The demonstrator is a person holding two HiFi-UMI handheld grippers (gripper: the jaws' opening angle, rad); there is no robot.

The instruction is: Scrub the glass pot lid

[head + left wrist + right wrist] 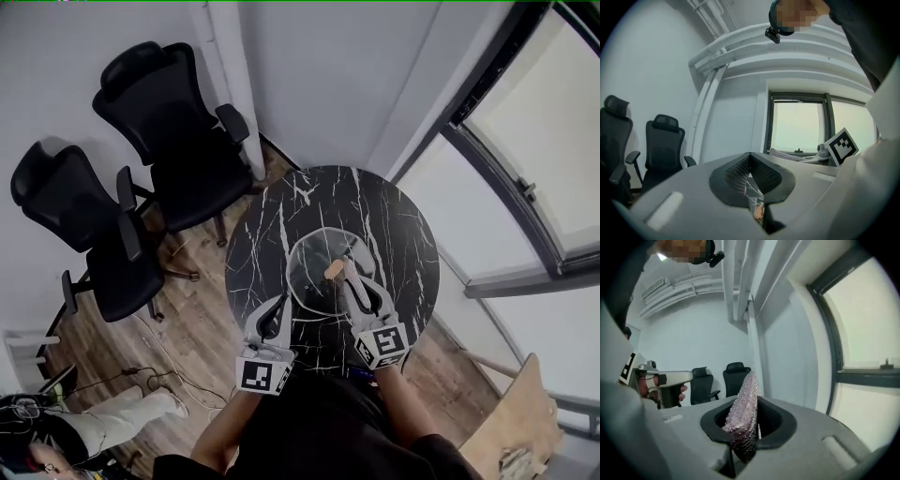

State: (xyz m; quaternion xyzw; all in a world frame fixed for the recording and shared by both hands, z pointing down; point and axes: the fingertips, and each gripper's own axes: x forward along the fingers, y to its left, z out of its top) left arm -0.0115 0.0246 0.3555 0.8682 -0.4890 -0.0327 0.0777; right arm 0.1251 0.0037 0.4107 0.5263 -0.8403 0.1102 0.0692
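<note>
The glass pot lid point(314, 253) lies flat in the middle of the round black marble table point(281, 202), its wooden knob point(333, 271) on top. My left gripper point(278, 307) is at the lid's near-left rim; in the left gripper view point(750, 180) its jaws are closed with the glass edge between the pads, and the knob point(758, 213) shows through the gap. My right gripper point(349, 274) reaches over the lid just right of the knob. It is shut on a pink knobbly scrubber point(743, 408) that sticks out past the jaws point(745, 416).
Two black office chairs point(164, 122) point(80, 225) stand left of the table by the white wall. A large window point(534, 141) runs along the right. Cables point(164, 366) trail on the wood floor, and a wooden board point(511, 422) leans at lower right.
</note>
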